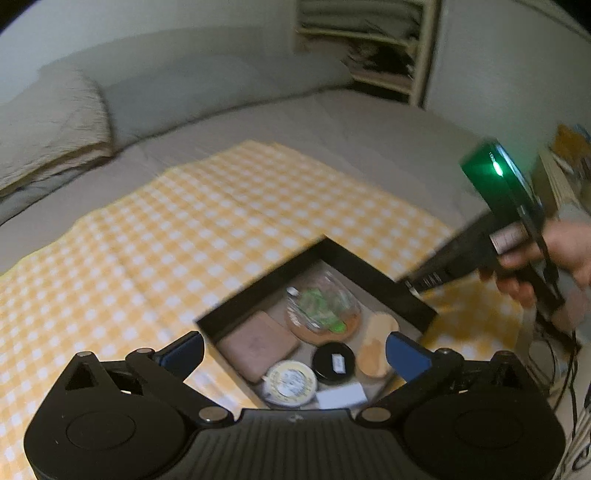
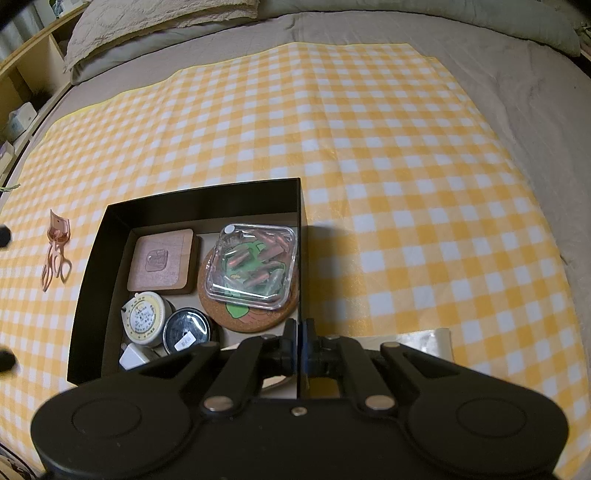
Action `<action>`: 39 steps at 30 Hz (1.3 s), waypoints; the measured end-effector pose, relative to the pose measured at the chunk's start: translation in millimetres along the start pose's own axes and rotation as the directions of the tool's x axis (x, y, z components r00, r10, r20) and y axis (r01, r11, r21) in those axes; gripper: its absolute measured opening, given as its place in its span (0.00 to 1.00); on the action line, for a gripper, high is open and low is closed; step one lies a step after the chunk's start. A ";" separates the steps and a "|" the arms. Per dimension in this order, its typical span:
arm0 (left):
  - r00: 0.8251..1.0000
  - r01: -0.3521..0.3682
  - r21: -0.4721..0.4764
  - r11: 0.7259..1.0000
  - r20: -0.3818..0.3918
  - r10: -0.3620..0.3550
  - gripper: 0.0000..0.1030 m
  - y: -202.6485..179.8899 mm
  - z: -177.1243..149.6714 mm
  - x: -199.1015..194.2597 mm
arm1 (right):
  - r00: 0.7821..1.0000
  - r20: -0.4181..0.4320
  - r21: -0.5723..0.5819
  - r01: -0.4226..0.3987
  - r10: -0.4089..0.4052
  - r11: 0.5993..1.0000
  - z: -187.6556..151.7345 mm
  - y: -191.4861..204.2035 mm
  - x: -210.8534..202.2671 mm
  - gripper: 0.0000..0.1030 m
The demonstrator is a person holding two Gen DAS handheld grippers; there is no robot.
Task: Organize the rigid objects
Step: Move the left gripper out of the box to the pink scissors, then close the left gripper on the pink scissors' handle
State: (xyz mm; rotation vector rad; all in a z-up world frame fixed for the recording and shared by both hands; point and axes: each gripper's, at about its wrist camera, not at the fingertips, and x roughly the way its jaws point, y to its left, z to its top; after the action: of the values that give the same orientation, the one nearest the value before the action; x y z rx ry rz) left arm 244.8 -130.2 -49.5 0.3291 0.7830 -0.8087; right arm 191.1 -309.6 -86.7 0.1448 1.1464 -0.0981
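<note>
A black box (image 2: 88,258) sits on the yellow checked cloth (image 2: 369,147); it also shows in the left wrist view (image 1: 354,258). Inside lie a square wooden coaster (image 2: 160,260), a clear case (image 2: 255,266) on a round cork coaster (image 2: 243,317), a tape measure (image 2: 144,317), a black round tin (image 2: 186,330) and a white block (image 2: 133,356). My right gripper (image 2: 300,345) is shut on the box's right wall. My left gripper (image 1: 295,350) is open and empty above the box's near corner. A pink hair claw (image 2: 55,251) lies on the cloth left of the box.
The cloth covers a grey bed with a pillow (image 2: 155,22) at the far end. A wooden shelf (image 2: 26,74) stands at the left. A flat shiny packet (image 2: 424,341) lies right of my right gripper. A shelf (image 1: 369,44) shows in the wall behind.
</note>
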 end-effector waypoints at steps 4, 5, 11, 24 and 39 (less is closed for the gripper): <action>0.997 -0.052 -0.079 0.996 0.058 0.057 1.00 22.3 1.2 -12.7 | 1.000 0.000 0.000 0.000 0.000 1.000 -0.2 0.1 -0.1 0.03; 0.994 -0.071 -0.101 0.992 0.071 0.078 1.00 29.5 0.4 -15.3 | 1.000 0.001 -0.001 0.000 0.000 1.000 -0.2 0.2 0.0 0.03; 0.972 -0.197 -0.219 0.956 0.086 0.220 1.00 74.9 -10.3 -21.5 | 1.000 0.005 -0.017 0.006 -0.006 1.000 0.0 1.4 -0.2 0.04; 0.933 -0.351 -0.423 0.835 -0.087 0.349 1.00 155.9 -53.7 6.5 | 1.000 0.008 -0.059 0.021 -0.021 0.998 -0.7 2.6 2.6 0.04; 0.908 -0.404 -0.455 0.793 -0.305 0.287 0.60 197.7 -82.5 68.8 | 1.000 0.005 -0.059 -0.006 0.006 0.998 -1.8 -3.7 4.4 0.05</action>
State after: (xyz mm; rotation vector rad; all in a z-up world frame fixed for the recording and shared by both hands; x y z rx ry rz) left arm 382.1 9.2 -160.7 0.0767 1.0770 -0.1919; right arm 190.7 -312.9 -91.6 0.0959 1.1429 -0.0590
